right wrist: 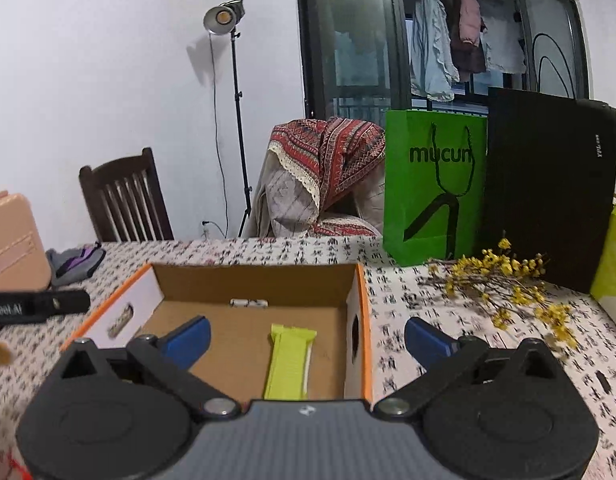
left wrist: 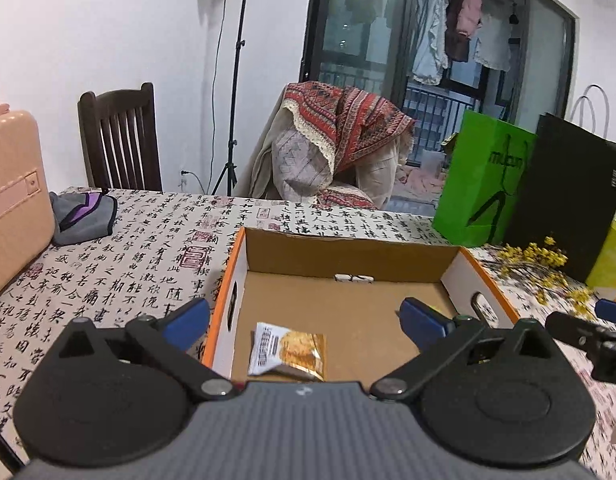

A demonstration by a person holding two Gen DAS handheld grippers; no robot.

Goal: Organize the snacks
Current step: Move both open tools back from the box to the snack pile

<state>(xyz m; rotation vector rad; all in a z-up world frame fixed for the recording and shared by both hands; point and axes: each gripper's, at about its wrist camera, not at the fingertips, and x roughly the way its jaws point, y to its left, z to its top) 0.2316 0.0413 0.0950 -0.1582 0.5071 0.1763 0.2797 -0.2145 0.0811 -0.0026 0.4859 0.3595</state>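
Left wrist view: left hand-held gripper [left wrist: 304, 318] gaping, empty, cracker packet [left wrist: 287, 351] in cardboard box [left wrist: 463, 280]; right wrist view: right hand-held gripper [right wrist: 306, 338] likewise released, green snack bar [right wrist: 288, 360] inside, risk: fingers clip box wall.

Left tongs [left wrist: 304, 318] wide open, empty, above cardboard box [left wrist: 349, 254]; snack packet [left wrist: 288, 352] lies flat inside on box floor.
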